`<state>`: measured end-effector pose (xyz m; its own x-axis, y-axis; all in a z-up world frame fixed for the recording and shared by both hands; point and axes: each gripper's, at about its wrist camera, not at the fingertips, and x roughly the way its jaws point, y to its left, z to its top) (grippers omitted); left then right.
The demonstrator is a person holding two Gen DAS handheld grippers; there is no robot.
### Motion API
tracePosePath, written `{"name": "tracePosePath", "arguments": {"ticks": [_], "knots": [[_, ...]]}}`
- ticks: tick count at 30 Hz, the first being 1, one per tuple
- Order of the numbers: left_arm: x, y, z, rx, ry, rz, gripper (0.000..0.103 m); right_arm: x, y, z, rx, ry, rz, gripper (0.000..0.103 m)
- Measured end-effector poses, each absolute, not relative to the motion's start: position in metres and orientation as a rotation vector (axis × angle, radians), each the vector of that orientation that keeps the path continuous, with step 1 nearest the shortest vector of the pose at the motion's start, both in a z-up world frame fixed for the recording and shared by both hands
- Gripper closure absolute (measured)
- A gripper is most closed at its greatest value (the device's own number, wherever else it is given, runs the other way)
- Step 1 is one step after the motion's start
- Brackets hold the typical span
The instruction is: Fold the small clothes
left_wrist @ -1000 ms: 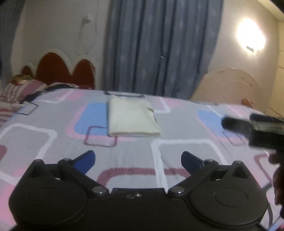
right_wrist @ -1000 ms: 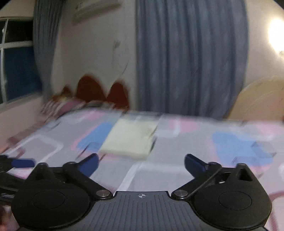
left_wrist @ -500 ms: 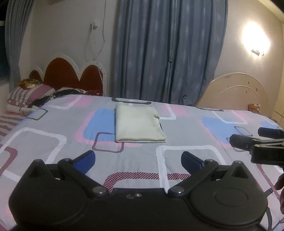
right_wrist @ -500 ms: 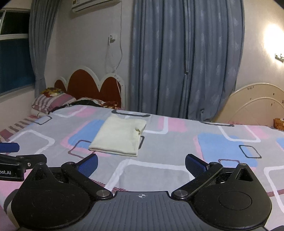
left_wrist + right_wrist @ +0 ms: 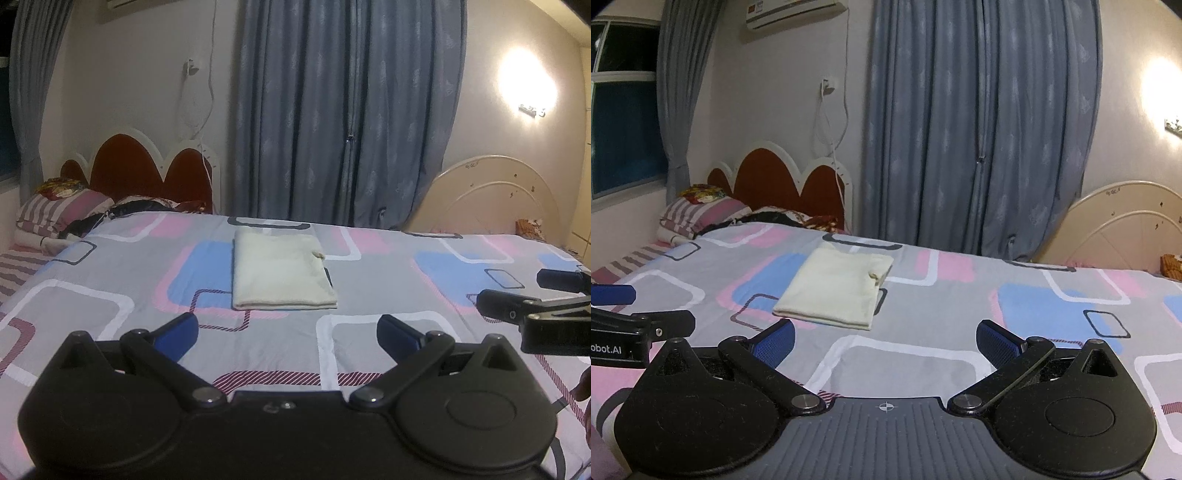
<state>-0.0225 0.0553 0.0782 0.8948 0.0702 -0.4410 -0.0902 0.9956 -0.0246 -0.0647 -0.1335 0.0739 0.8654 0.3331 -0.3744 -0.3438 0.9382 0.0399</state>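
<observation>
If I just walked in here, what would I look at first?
Probably the cream folded cloth, lying flat by itself in the middle of the bedspread with its pink, blue and grey squares. Next, the open left gripper and open right gripper low in front, holding nothing. Behind the bed hang tall blue curtains, with a bright wall lamp to the right.

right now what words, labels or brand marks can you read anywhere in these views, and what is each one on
"obot.AI" on the side of the left gripper body, seen at the left edge of the right wrist view; the word's start is cut off by the frame.
The air conditioner on the wall carries a small red label, too small to read.
No print shows on the folded cream cloth or the bedsheet.
</observation>
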Motion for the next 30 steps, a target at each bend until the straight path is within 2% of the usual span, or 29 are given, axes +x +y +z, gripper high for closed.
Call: {"name": "tracePosePath", "arguments": {"ticks": [30], "knots": [[-0.023,0.056,0.084,-0.024,0.46,0.059,0.0,-0.069,-0.149,0.078,-0.017,0.39,0.335,0.0]]}}
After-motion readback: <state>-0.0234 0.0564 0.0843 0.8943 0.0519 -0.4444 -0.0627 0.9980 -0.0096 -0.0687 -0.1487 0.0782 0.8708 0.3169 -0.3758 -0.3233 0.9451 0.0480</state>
